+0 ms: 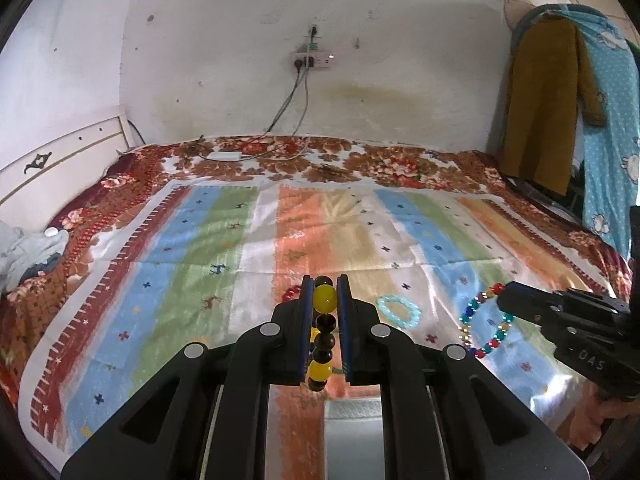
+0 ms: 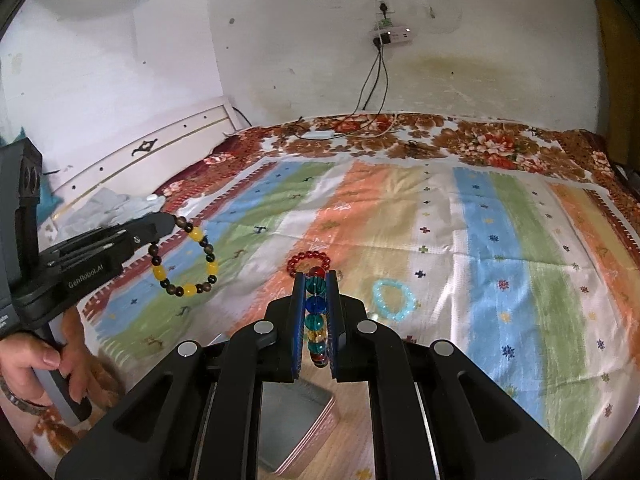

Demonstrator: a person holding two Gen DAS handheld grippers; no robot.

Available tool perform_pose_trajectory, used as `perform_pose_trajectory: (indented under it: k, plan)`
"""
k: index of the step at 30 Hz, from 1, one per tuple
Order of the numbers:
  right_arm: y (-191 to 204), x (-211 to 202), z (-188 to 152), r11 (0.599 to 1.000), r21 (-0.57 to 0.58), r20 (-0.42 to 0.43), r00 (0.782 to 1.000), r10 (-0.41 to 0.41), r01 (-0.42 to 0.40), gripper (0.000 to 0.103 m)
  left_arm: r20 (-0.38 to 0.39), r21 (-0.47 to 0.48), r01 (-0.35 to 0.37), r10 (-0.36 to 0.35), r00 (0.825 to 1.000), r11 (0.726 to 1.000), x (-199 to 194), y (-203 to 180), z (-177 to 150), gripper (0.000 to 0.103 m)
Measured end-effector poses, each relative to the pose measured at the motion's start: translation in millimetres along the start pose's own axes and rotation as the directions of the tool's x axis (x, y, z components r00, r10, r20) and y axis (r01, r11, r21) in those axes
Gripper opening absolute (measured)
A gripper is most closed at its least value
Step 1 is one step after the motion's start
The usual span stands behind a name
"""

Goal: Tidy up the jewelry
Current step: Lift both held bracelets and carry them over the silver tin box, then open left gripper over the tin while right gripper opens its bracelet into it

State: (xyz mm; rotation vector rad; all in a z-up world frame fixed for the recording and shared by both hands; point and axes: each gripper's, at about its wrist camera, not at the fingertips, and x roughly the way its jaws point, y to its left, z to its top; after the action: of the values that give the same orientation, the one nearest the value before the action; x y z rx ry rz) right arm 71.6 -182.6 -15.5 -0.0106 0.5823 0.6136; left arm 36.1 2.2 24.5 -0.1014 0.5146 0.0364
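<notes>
Left hand-held gripper (image 1: 325, 304) clamps yellow bracelet (image 1: 323, 334), right (image 2: 317, 300) clamps multicolour bracelet (image 2: 316, 320); mat (image 1: 260, 240) beyond open

Home bedroom, bed (image 1: 320, 168) with floral cover, headboard (image 1: 60, 160), hanging clothes (image 1: 548, 100)

A stained white wall (image 1: 240, 60) is seen behind a bed (image 1: 360, 164) covered by floral and striped cloths. A power strip (image 1: 312, 61) is mounted on the wall. Clothes (image 1: 552, 100) are hung at the right.
</notes>
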Motion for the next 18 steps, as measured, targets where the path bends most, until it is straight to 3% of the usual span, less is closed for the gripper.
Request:
perform_pose_trajectory:
  k: [18]
  plan:
    - [30, -18, -24, 0.990, -0.040, -0.039, 0.990, 0.135, -0.136, 0.010, -0.035, 0.074, 0.096, -0.094, 0.995, 0.993, -22, -31, -29, 0.011]
